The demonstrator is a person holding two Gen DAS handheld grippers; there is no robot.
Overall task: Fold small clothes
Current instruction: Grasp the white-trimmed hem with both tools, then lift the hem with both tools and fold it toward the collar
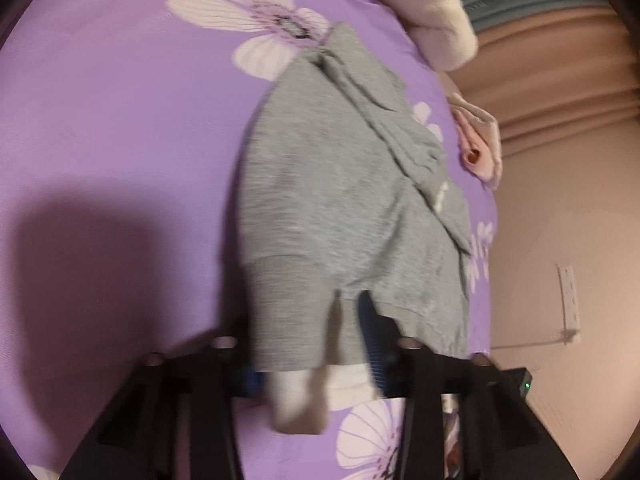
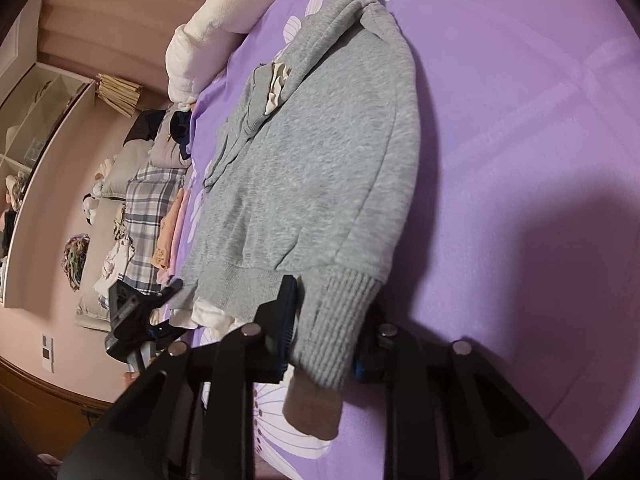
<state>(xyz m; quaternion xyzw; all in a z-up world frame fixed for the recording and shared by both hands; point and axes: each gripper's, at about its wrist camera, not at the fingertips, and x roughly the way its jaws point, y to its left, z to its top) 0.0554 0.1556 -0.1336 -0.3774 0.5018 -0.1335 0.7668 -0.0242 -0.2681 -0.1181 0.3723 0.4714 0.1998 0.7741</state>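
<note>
Home bedroom. Bed with purple flowered sheet [image 2: 500,128]; white fluffy blanket [image 2: 208,44] heaped at its far end. Piles of clothes, a plaid cloth [image 2: 150,216] among them, along the bed's side. Pink walls, open shelving [image 2: 36,120], wall socket [image 1: 570,298].

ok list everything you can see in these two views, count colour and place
grey sweatshirt: one, grey with ribbed cuffs and hem, spread on the bedsheet, its near edge at both tools
bedsheet: one, purple with white flowers, under the sweatshirt
fluffy blanket: one, cream, at the bed's far edge
pink garment: one, pale pink, on the bed edge beyond the sweatshirt
clothes pile: several, plaid, peach and white pieces, along the bed's side
shelf unit: one, white, against the pink wall
wall socket: one, white, on the wall
left tool: one, black, shut on the sweatshirt's hem
right tool: one, black, shut on a ribbed cuff
</note>
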